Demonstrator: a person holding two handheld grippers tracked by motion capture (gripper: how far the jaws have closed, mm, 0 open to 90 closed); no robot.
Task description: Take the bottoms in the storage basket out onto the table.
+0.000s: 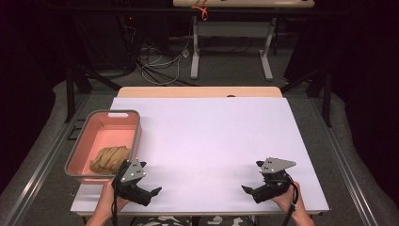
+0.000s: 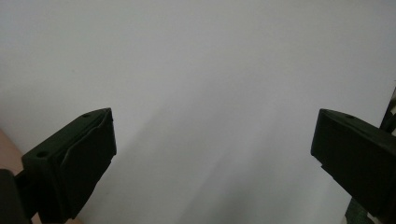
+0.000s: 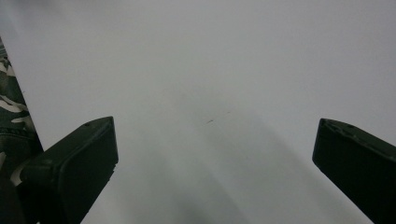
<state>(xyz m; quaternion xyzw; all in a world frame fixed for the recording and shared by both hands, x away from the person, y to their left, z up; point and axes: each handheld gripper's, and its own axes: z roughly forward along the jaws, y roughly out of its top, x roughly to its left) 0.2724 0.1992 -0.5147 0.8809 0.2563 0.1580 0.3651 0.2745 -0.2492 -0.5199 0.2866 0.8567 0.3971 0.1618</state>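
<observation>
- The table (image 1: 211, 136) carries a white sheet that covers nearly all of its top; a strip of pale wood shows along the far edge.
- A pink bin (image 1: 136, 136) with a grey rim stands on the left side of the table, its long side running away from the person and its near end close to the table's front-left corner.
- A bundle of tan cloth (image 1: 109, 159) lies crumpled inside the bin, at the near end, with bare pink floor beyond it.
- The left gripper (image 1: 153, 193) rests low over the white sheet near the front edge, just beside the bin's near right corner, its tips pointing inward toward the table's middle. In the left gripper view its jaws stand wide apart with nothing but white sheet between them.
- The right gripper (image 1: 247, 189) sits near the front-right part of the sheet, well apart from the bin and the cloth, its tips pointing inward toward the other gripper. In the right gripper view its jaws are likewise spread wide and hold nothing; a small faint dark mark (image 3: 210, 121) shows on the sheet ahead of them.
</observation>
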